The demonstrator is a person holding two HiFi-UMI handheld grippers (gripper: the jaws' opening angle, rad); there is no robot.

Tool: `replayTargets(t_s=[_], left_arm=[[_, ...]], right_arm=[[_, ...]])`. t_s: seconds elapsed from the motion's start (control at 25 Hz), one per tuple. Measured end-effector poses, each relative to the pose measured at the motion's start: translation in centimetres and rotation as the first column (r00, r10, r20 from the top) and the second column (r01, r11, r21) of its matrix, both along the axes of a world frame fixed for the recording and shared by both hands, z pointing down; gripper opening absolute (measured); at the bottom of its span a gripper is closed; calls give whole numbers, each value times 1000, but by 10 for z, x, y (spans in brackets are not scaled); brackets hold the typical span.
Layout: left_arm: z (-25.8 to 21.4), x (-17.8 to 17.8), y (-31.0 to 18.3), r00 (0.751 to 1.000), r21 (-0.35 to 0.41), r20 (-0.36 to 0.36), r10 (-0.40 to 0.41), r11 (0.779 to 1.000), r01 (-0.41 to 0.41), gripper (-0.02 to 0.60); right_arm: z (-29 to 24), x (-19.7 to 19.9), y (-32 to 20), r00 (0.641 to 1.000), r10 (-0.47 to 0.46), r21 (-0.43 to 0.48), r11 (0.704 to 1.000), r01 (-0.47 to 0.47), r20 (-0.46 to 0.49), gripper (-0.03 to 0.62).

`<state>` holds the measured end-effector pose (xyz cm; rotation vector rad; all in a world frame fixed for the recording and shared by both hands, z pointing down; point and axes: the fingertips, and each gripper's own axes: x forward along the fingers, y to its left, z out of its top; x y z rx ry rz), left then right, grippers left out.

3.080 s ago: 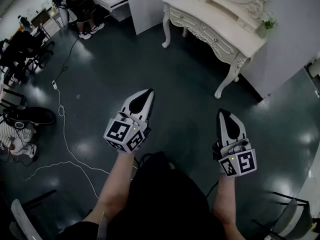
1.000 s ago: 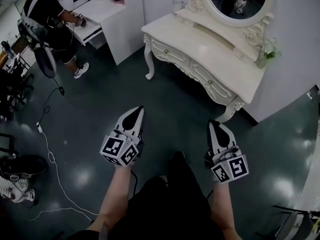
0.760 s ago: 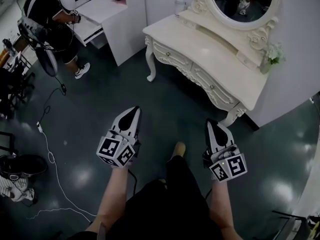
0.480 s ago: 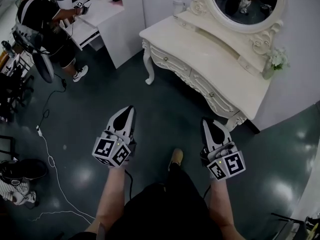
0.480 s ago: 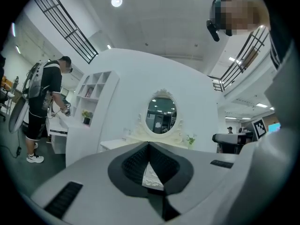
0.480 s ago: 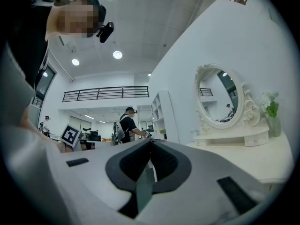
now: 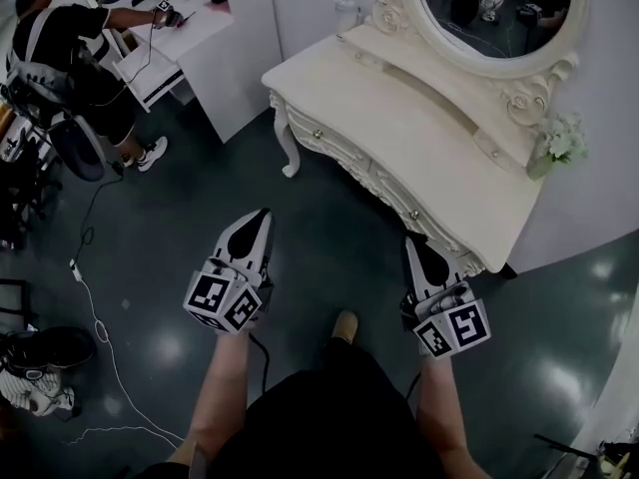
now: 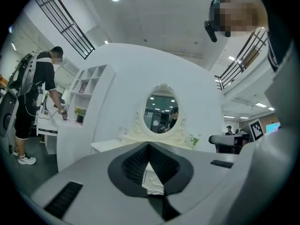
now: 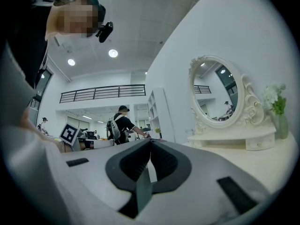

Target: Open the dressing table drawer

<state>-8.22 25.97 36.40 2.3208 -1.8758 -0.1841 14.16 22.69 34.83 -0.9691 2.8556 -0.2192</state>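
1. Dark glossy floor (image 7: 329, 218) is lying btwn grippers & table.
2. Cream dressing table (image 7: 419, 108) w/ oval mirror (image 7: 489, 8) is standing ahead, upper right. Its drawer (image 7: 318, 134) is sitting shut, facing the grippers.
3. White desk (image 7: 225, 58) is standing left of it, w/ a person (image 7: 70, 43) working there.
4. Left gripper (image 7: 262, 215) & right gripper (image 7: 412, 240) are pointing at the table, jaws pressed together, gripping nothing. Their cubes are showing black-white square markers.
5. Flower vase (image 7: 554, 148) is sitting at tabletop's right end.
6. White cable (image 7: 100, 337) is trailing across the floor, left.
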Motion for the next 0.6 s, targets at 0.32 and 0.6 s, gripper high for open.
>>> replayTargets(t_s=[0.32,0.6], left_arm=[[-5,16,-71,1000,27,1,18,999,-18,0],[-3,42,-114,998,35,-2,55,998,-55,1]], right_arm=[[-4,6,-64,1000,-17,24,1000,17,0,5],[-7,26,-100,1000,-1,37,999,0,9,5]])
